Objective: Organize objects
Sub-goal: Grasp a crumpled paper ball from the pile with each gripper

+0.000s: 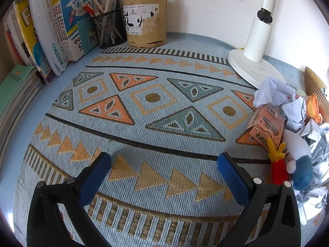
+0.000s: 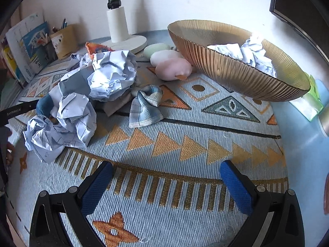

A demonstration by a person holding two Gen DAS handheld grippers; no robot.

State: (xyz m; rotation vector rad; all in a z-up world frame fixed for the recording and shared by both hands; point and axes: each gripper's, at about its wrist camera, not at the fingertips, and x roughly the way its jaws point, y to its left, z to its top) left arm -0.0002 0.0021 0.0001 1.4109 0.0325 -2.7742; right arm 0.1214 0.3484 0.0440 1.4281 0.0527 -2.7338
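My left gripper (image 1: 164, 160) is open and empty above the patterned cloth (image 1: 156, 123). To its right lies a heap: crumpled paper balls (image 1: 273, 92), a pink carton (image 1: 267, 125) and a plush toy (image 1: 296, 158). My right gripper (image 2: 166, 170) is open and empty over the cloth (image 2: 185, 160). In the right wrist view, crumpled paper balls (image 2: 113, 74) and a checked cloth (image 2: 146, 107) lie ahead to the left. A ribbed golden bowl (image 2: 236, 70) at the right holds crumpled paper (image 2: 253, 53). Pink and green soft toys (image 2: 172, 68) lie beside the bowl.
A white lamp base (image 1: 253, 65) stands at the back; it also shows in the right wrist view (image 2: 127, 41). Books (image 1: 51, 33), a mesh pen holder (image 1: 109, 28) and a cardboard pen tub (image 1: 146, 20) line the far left. A green box (image 2: 308, 103) sits right of the bowl.
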